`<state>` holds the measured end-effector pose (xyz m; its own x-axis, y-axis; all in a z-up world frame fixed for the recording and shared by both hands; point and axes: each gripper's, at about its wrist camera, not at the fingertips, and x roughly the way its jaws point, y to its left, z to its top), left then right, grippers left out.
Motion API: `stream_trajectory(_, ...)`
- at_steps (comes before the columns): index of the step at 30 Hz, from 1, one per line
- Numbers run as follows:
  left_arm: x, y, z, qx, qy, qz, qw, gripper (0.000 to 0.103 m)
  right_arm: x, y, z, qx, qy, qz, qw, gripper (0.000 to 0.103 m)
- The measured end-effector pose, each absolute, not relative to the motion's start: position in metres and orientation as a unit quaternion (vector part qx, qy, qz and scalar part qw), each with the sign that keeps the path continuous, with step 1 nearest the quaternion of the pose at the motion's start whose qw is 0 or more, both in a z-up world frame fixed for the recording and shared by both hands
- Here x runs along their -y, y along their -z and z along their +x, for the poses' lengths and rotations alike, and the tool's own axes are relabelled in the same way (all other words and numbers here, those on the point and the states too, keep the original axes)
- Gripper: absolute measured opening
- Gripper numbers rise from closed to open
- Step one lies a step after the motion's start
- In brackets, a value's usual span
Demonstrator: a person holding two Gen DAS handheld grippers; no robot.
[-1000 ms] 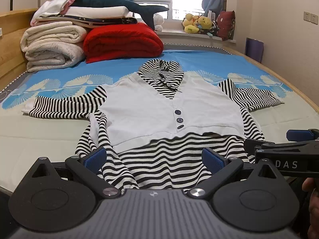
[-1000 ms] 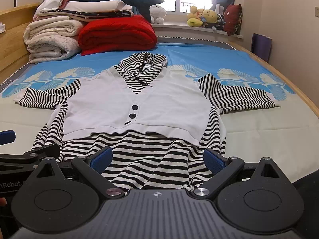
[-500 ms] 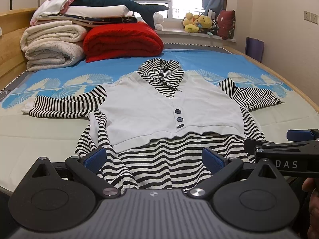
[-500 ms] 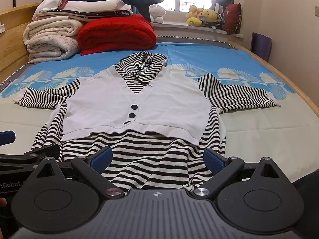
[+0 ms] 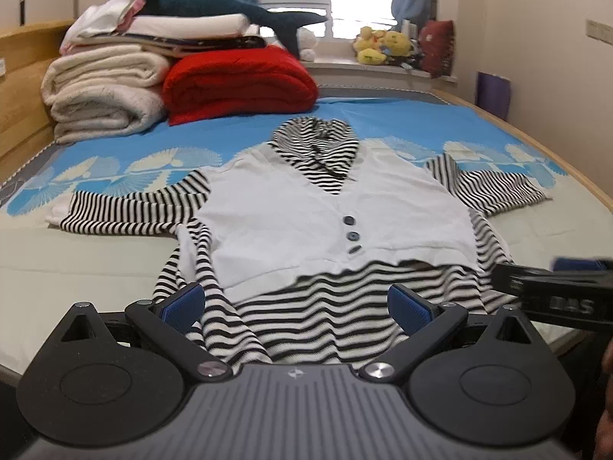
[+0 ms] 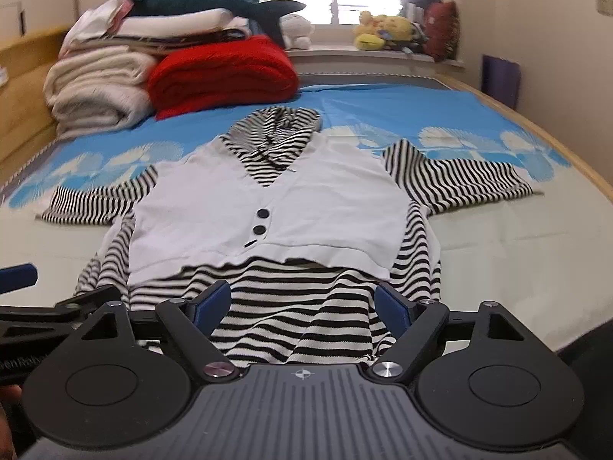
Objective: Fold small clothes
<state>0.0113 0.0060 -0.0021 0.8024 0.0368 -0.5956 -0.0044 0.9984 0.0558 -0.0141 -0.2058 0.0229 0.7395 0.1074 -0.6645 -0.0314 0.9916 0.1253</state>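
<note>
A small striped garment (image 5: 337, 230) lies flat on the bed (image 5: 76, 268), front side up, with a white vest part over the chest and three dark buttons (image 5: 351, 234) in a line near the middle. Its striped hood (image 5: 318, 142) points away from the cameras, toward the red folded blanket (image 5: 237, 80), and its two short sleeves are spread out to both sides of the vest part. The striped lower hem is the nearest part, at the near edge of the bed. The left tool (image 5: 297, 306) hovers over the left half of this hem with its blue pads (image 5: 184, 303) spread wide; the striped cloth shows between them, but the pads do not press on it. The right tool (image 6: 302, 303) is over the right half of the same hem. Its jaws are closing, the cloth bulges up between its blue pads (image 6: 390, 303), and I see no firm pinch. Beside the red blanket, to its left, stands a pile of cream blankets (image 5: 103, 92), and a dark blue plush shark (image 5: 230, 11) lies on top of the pile. Behind the blanket, on the window sill, sit some yellow plush toys (image 5: 383, 44).
</note>
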Motion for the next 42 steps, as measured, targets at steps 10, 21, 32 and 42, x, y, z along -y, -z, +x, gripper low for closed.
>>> stream_trajectory(10,-0.088,0.025,0.107,-0.402,-0.06,-0.005,0.914,0.102,0.292,-0.023,0.049,-0.404,0.009,0.131,0.905,0.077)
stream_trajectory(21,-0.14,0.109,0.14,-0.512,-0.116,-0.14,0.839,0.094,0.331,0.075,0.081,-0.537,0.055,0.209,0.816,0.077)
stream_trajectory(32,-0.128,0.106,0.112,-0.545,-0.079,-0.135,0.824,0.01,0.334,0.087,0.077,-0.56,0.06,0.216,0.797,0.007)
stream_trajectory(42,-0.136,0.099,0.087,-0.555,-0.117,-0.156,0.808,0.01,0.362,0.083,0.072,-0.562,0.061,0.204,0.799,0.009)
